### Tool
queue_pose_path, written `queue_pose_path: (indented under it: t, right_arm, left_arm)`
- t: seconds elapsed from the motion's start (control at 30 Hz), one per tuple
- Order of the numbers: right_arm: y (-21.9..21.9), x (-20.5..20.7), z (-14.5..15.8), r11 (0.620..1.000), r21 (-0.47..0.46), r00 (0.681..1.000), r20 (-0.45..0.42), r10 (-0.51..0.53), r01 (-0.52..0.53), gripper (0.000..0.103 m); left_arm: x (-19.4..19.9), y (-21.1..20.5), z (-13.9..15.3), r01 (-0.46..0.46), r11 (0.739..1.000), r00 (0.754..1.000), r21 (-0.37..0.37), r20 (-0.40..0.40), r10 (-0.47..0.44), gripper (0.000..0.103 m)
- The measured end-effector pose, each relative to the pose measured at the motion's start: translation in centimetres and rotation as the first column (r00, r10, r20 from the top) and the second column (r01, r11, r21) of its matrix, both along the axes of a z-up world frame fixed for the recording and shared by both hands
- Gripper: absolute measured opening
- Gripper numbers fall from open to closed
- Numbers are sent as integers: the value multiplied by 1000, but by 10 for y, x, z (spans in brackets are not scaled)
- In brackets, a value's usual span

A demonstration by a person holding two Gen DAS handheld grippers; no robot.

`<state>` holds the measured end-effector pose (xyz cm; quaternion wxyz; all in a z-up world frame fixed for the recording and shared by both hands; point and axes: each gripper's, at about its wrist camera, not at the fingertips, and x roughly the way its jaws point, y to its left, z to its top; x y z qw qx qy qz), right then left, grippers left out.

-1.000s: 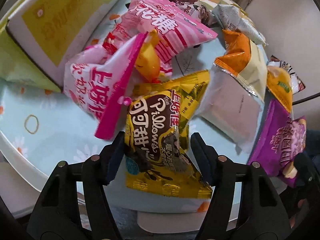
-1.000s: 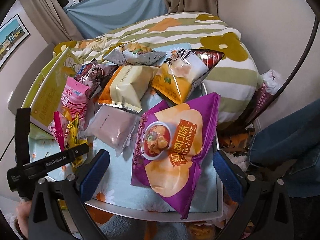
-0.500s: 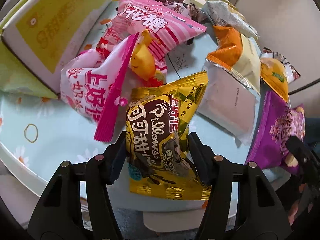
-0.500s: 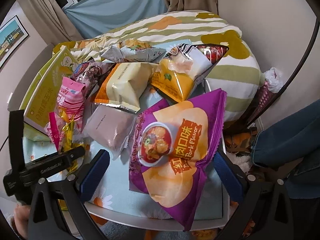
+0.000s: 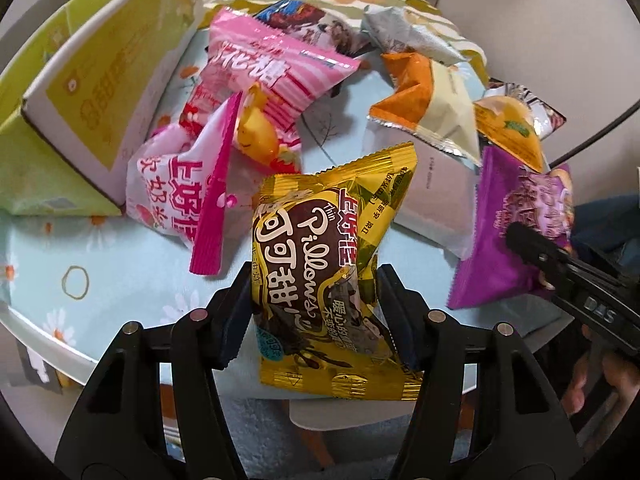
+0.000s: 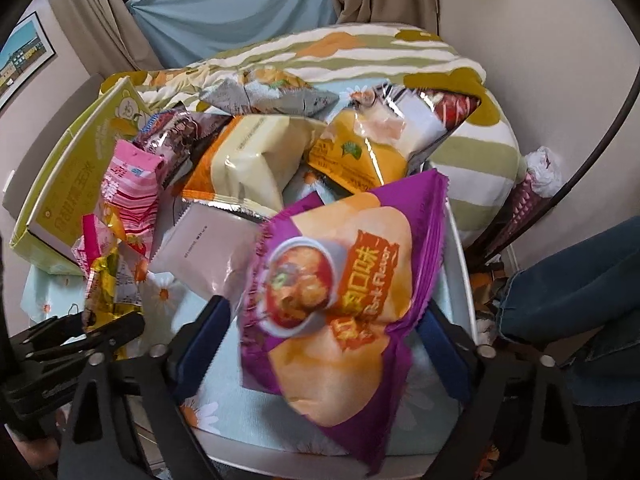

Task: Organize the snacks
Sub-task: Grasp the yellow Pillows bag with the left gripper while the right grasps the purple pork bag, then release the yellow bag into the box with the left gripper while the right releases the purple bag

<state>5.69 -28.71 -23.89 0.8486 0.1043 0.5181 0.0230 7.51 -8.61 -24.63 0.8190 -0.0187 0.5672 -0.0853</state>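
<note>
Left hand-held gripper [image 5: 316,312] clenched on gold packet [image 5: 320,272]; right hand-held gripper [image 6: 324,344] clenched on purple bag [image 6: 340,292]. Both judged light, crinkly, slippery, crushable; mid-body hold preferred.

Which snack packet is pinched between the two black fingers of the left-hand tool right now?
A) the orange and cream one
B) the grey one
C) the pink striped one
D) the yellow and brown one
D: the left gripper has its fingers pressed against both sides of the yellow and brown packet, which sits raised above the table.
</note>
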Motion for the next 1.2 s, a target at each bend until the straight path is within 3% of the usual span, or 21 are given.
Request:
queue_pose_path:
  t: [0.13, 0.37, 0.67, 0.93, 1.2]
  right_arm:
    - [-2, -5, 3, 1000, 10, 1000, 2, -16, 16, 66]
    - [-4, -17, 27, 999, 33, 998, 48, -44, 43, 65]
    - [20, -16, 78, 999, 50, 989, 149, -19, 12, 65]
    - [68, 4, 126, 996, 64, 966, 253, 45, -63, 65]
    - [137, 42, 156, 985, 75, 942, 313, 125, -156, 65]
  left_arm:
    - [-1, -1, 14, 28, 1000, 999, -6, 26, -28, 59]
    - [1, -1, 48, 68, 997, 993, -29, 101, -65, 59]
    - [7, 17, 105, 85, 995, 973, -50, 220, -72, 59]
    - [26, 72, 147, 33, 999, 949, -44, 315, -18, 59]
    - [58, 157, 166, -73, 997, 937, -22, 340, 76, 59]
